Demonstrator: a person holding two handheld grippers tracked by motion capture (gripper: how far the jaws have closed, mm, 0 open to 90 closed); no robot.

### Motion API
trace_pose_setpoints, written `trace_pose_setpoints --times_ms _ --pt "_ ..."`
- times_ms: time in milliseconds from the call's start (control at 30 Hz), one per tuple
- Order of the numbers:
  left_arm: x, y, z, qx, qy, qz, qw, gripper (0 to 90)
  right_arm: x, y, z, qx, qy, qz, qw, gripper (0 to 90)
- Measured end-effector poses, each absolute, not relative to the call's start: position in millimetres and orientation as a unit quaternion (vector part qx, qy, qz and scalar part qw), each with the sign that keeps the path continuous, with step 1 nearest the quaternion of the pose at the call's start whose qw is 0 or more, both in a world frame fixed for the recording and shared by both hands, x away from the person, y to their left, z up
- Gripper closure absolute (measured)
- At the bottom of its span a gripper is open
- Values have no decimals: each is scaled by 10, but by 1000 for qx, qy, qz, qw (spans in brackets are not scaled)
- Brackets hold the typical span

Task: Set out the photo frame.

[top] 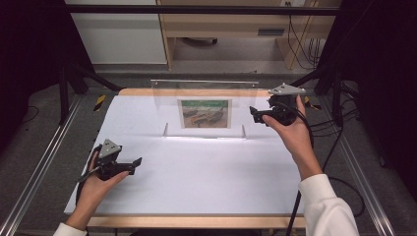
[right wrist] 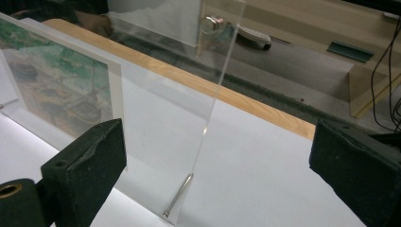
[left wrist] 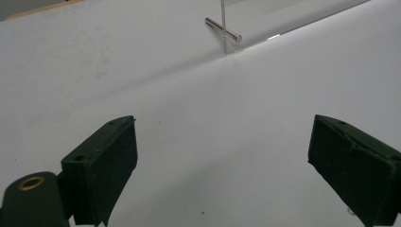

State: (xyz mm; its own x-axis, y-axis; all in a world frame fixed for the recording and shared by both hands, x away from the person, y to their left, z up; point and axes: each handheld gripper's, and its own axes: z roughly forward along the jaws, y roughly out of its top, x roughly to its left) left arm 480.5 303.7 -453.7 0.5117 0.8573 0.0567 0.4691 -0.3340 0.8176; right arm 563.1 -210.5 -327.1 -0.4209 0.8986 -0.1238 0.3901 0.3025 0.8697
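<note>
A clear acrylic frame (top: 206,105) stands upright at the back of the white table (top: 196,172), holding a painted picture (top: 205,113) of boats. My right gripper (top: 253,114) is held open just right of the frame's right edge. In the right gripper view that clear edge (right wrist: 222,85) rises between the wide-apart jaws, with a metal foot pin (right wrist: 178,194) at its base and the picture (right wrist: 56,90) at left. My left gripper (top: 137,164) hovers open over the table's front left, with nothing between its jaws. Its view shows the frame's left foot pin (left wrist: 223,29) far ahead.
A wooden strip (top: 196,92) edges the table at the back, and another runs along the front. Metal rails (top: 34,172) flank both sides. Black cables (top: 339,128) trail at right. Behind the table stands wooden furniture (top: 236,24).
</note>
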Motion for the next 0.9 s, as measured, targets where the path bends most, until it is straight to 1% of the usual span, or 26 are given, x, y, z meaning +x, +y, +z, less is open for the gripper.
trace_pose_setpoints --times_ms 200,267,900 --pt "4802 3030 -4536 778 427 249 387 72 5490 -2182 -3279 442 740 397 315 56" --pt "4802 3022 -4540 779 428 247 384 46 5443 -2205 -3286 447 739 395 313 56" --pt "4792 3006 -4542 781 426 248 384 45 5083 -2278 -3500 452 742 405 285 42"
